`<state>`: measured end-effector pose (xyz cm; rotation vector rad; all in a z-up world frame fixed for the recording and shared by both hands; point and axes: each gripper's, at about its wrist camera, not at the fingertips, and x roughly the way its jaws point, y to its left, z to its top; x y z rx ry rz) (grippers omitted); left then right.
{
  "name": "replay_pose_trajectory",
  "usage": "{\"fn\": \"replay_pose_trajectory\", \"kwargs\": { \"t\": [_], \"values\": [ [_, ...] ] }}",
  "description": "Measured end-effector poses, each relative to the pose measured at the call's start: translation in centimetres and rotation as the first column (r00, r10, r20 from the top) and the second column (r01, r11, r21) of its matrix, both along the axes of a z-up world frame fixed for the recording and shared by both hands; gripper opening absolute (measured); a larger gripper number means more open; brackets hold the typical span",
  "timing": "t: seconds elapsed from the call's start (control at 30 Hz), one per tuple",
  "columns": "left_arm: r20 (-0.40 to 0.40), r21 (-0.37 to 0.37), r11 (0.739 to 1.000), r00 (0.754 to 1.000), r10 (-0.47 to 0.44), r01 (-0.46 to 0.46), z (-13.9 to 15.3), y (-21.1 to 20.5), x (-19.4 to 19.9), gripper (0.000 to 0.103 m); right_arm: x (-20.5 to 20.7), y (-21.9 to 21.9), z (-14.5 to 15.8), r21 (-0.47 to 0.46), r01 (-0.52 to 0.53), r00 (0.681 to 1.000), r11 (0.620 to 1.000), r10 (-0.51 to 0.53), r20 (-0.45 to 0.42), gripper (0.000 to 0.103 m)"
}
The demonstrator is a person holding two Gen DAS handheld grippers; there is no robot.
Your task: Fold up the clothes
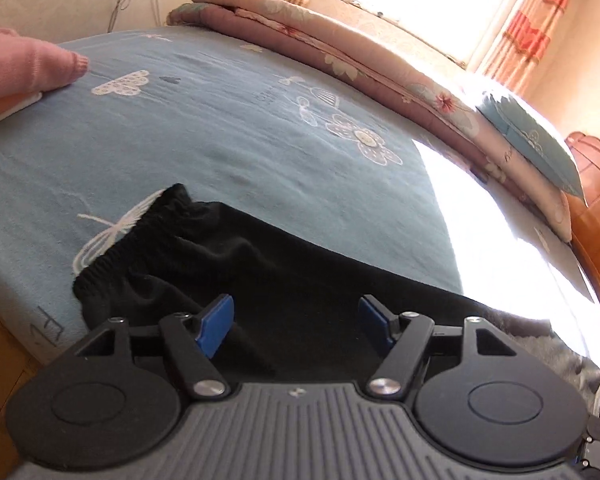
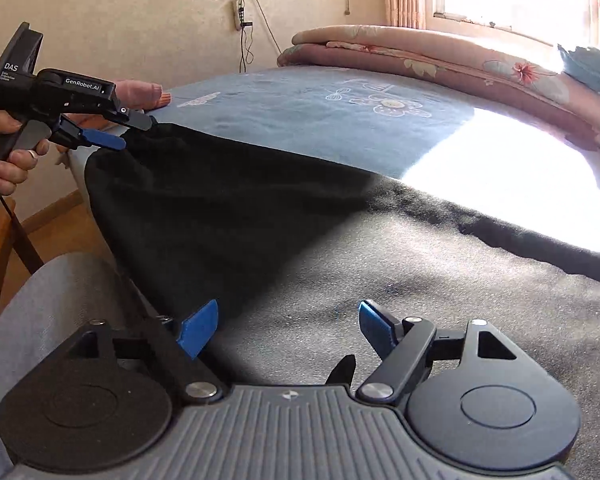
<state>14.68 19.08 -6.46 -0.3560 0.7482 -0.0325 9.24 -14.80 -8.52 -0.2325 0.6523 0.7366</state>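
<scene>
A black garment (image 1: 284, 276) with a gathered elastic waistband (image 1: 140, 224) lies spread along the near edge of the blue bed sheet (image 1: 228, 136). My left gripper (image 1: 296, 320) hovers open just over the waistband end, blue pads (image 1: 217, 325) wide apart with nothing between them. In the right wrist view the same left gripper (image 2: 136, 134) sits at the garment's (image 2: 260, 216) far left corner, held by a hand (image 2: 8, 160). My right gripper (image 2: 288, 326) is open above the sunlit part of the black cloth, holding nothing.
A folded pink garment (image 1: 24, 68) lies at the bed's far left. A rolled floral quilt (image 1: 340, 52) and a blue pillow (image 1: 536, 144) line the far side by the window. There is a wooden headboard (image 1: 596, 208) at right and a person's grey-clad leg (image 2: 56, 300) by the bed edge.
</scene>
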Motion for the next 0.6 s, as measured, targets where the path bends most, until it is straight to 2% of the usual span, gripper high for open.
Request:
{"fn": "replay_pose_trajectory", "kwargs": {
  "t": [0.07, 0.13, 0.23, 0.43, 0.6],
  "values": [
    [-0.015, 0.036, 0.998, 0.998, -0.059, 0.059, -0.7, -2.3, 2.2, 0.072, 0.3, -0.7, -0.2, -0.001, 0.024, 1.000, 1.000, -0.024, 0.015, 0.092],
    [-0.035, 0.061, 0.991, 0.992, -0.117, 0.119, -1.6, -4.3, 4.0, 0.072, 0.9, -1.2, -1.1, 0.007, 0.037, 0.999, 0.999, -0.037, -0.018, 0.092],
    [-0.024, 0.095, 0.984, 0.989, -0.147, 0.148, -2.4, -5.5, 5.2, 0.072, 0.3, -1.4, -2.2, 0.018, 0.019, 1.000, 1.000, -0.019, 0.009, 0.103],
    [-0.038, 0.126, 0.992, 0.999, -0.009, 0.014, -2.2, -3.4, 5.6, 0.073, 0.3, -1.8, -2.8, 0.057, 0.003, 0.999, 0.998, -0.005, 0.035, 0.103],
    [-0.047, 0.153, 0.983, 0.993, 0.111, -0.102, -2.1, -1.4, 5.8, 0.071, 0.2, -1.9, -2.9, 0.062, 0.000, 0.999, 0.998, -0.003, 0.053, 0.103]
  ]
}}
